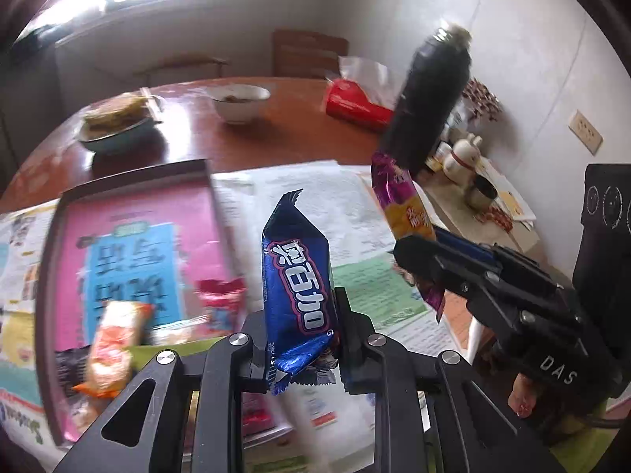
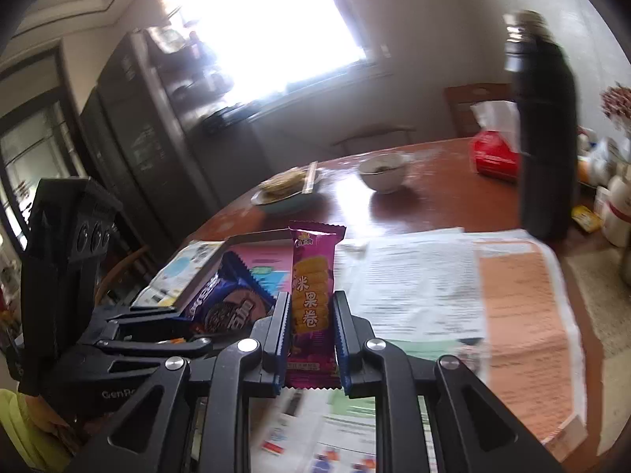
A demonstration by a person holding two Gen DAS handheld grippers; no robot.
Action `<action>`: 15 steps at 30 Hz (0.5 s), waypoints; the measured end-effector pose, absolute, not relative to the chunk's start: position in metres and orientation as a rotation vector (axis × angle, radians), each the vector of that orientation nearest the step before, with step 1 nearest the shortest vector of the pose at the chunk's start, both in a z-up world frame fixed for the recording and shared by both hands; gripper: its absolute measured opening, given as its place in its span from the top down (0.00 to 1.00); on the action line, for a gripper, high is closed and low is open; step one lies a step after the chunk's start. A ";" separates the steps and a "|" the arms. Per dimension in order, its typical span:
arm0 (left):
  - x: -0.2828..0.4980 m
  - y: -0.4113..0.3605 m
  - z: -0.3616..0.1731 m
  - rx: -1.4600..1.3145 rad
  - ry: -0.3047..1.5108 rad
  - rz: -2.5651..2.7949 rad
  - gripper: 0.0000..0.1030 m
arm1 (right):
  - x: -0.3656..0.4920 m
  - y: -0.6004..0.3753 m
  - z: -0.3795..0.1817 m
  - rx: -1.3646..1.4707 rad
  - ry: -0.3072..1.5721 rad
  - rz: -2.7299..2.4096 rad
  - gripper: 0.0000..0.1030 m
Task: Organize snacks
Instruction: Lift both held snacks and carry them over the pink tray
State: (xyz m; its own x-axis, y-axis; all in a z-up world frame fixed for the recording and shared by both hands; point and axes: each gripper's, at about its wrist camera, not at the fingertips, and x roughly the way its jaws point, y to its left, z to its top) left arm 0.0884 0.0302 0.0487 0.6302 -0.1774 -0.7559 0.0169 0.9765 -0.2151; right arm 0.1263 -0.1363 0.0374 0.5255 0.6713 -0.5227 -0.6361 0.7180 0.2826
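My left gripper (image 1: 301, 335) is shut on a blue cookie packet (image 1: 295, 276) that stands upright above the paper-covered table. Its lower end is pinched between the pads. My right gripper (image 2: 309, 335) is shut on a purple rice-roll snack packet (image 2: 313, 291), also upright. In the left wrist view the right gripper (image 1: 418, 252) hangs to the right with the purple packet (image 1: 398, 197). In the right wrist view the blue packet (image 2: 224, 307) and left gripper (image 2: 157, 327) show at left. A brown tray (image 1: 47, 236) with a pink liner holds several snack packets, including an orange one (image 1: 114, 339) and a red one (image 1: 221, 303).
Newspapers (image 2: 426, 283) cover the near table. Farther back on the wooden table stand a tall black bottle (image 1: 430, 94), a white bowl (image 1: 238, 102), a plate of flatbread (image 1: 116, 118) and a red tissue pack (image 1: 355, 102). Small jars (image 1: 461, 157) crowd the right by the wall.
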 end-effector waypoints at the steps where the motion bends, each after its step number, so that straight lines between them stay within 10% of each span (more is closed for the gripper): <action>1: 0.085 0.037 0.050 -0.202 0.880 -0.101 0.77 | 0.124 -0.128 0.039 0.052 0.651 0.799 0.80; 15: 0.029 0.149 0.066 -0.324 0.800 0.071 0.77 | 0.094 -0.038 0.032 -0.041 0.711 0.950 0.80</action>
State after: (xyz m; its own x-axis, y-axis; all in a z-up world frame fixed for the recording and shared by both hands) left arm 0.0288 0.1489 0.0658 0.6969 -0.0597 -0.7147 -0.1842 0.9482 -0.2588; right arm 0.0944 -0.0378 0.0324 0.3751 0.7291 -0.5725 -0.7548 0.5987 0.2679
